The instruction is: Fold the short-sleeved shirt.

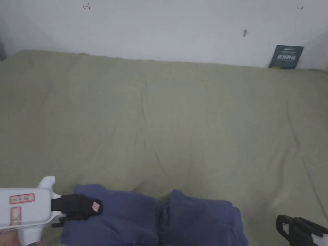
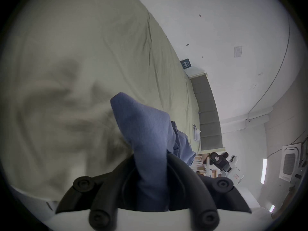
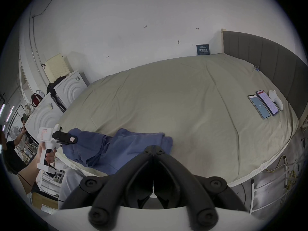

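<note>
On the bed's (image 1: 192, 112) near edge, left hand-held gripper (image 2: 150, 159) pinches the shirt (image 1: 179, 217).

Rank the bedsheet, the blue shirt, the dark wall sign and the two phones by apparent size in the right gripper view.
1. bedsheet
2. blue shirt
3. Not ranked: two phones and the dark wall sign. The phones together look somewhat bigger, but the sign stands farther from the camera.

Shirt (image 1: 153, 217) on bed (image 1: 192, 121) near edge, two phones (image 3: 263, 105) far right, wall (image 1: 166, 28) behind bed
</note>
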The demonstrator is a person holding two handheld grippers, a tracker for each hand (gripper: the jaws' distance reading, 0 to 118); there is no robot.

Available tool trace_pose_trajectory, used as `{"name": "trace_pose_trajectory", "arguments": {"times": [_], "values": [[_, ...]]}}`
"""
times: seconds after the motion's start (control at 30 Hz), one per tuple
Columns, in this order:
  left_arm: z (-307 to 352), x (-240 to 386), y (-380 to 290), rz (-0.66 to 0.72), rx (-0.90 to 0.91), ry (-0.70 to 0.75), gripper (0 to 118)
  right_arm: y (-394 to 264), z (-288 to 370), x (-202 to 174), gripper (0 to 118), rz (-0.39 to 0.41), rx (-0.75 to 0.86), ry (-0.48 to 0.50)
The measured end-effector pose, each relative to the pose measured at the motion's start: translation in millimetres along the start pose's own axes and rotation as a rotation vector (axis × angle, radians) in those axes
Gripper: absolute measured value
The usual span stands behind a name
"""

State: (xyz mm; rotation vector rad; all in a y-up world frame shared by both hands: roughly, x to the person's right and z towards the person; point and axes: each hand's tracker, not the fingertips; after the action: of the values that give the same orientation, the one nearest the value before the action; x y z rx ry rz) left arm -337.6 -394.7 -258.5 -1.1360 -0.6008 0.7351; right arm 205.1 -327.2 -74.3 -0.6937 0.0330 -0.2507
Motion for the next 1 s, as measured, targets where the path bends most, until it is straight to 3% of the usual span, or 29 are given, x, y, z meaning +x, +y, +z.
{"name": "trace_pose_trajectory", "arguments": {"times": [0.23, 0.47, 0.67, 1.0], "values": [[59.1, 43.1, 6.5, -0.070, 0.124, 0.367, 13, 1.8, -2.4, 1.2, 1, 0.001, 0.019, 0.018], [26.0, 122.9, -10.4, -0.223, 0.127, 0.487, 13, -1.1, 7.4, 7.5, 1, 0.016, 0.041, -0.010], [-33.5, 194.3, -30.0, -0.405, 0.064, 0.638, 13, -1.9, 14.8, 19.3, 1, 0.001, 0.057, -0.013], [-204.4, 235.2, -91.1, -0.659, -0.119, 0.830, 13, -5.9, 23.9, 33.7, 1, -0.026, 0.067, -0.032]]}}
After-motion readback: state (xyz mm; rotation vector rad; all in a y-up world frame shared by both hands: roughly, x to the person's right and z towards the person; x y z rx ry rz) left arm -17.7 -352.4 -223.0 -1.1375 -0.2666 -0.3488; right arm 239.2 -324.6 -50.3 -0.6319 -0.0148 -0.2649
